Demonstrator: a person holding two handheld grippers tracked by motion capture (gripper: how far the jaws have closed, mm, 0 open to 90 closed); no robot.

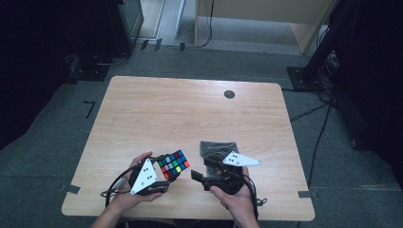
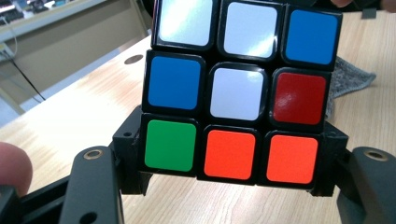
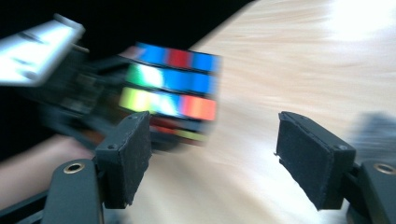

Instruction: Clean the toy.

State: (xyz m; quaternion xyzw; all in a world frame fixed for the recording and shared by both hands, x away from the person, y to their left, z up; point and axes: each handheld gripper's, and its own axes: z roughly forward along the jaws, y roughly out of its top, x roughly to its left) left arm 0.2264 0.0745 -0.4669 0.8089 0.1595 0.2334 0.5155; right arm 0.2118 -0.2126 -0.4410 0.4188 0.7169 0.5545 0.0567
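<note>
High view: my left gripper (image 1: 164, 178) has its jaws clamped on the puzzle cube (image 1: 173, 164), lifted near the table's (image 1: 190, 109) front edge. At the cube's three o'clock, my right gripper (image 1: 196, 175) gapes empty. I judge a regrasp is underway; next, line up its pads on a layer. A grey cloth (image 1: 216, 149) lies behind.

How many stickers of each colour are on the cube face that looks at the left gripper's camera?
On the multicoloured plastic puzzle cube, in the left gripper view:
White: 3
Blue: 2
Orange: 2
Red: 1
Green: 1
Total: 9
</note>
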